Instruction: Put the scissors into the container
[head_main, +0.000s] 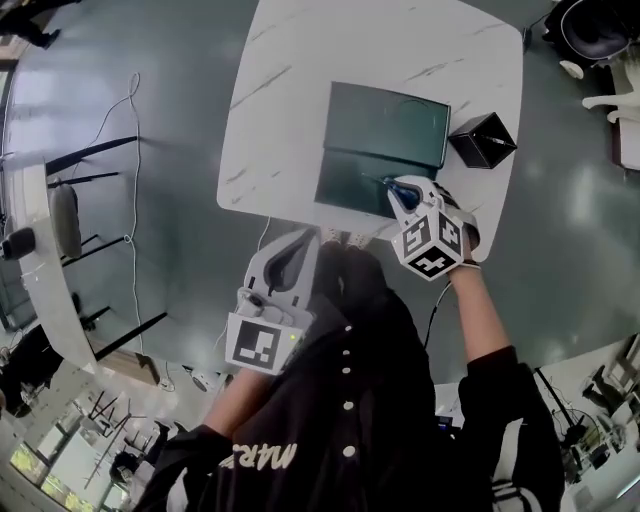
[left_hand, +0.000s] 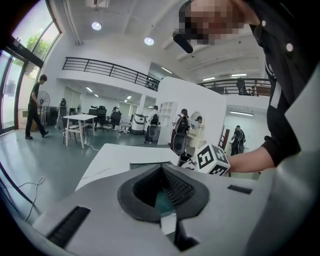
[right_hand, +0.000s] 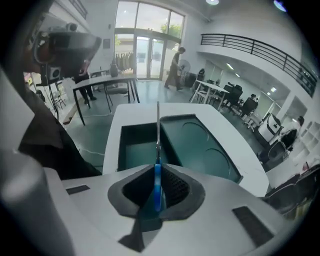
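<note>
My right gripper (head_main: 404, 193) is shut on the blue handle of the scissors (right_hand: 157, 172), over the near right corner of a dark green tray (head_main: 383, 150). The thin metal blades (right_hand: 158, 127) point straight out over the tray (right_hand: 200, 145). A black square container (head_main: 482, 139) stands on the white table (head_main: 300, 90), just right of the tray and beyond my right gripper. My left gripper (head_main: 290, 262) hangs off the table's near edge, close to the person's body. Its jaws (left_hand: 162, 197) look closed with nothing in them.
The table edge runs close in front of the person. A white cable (head_main: 118, 105) trails on the grey floor at the left, beside a long white counter (head_main: 45, 270). Other tables, chairs and several people stand far off in the hall.
</note>
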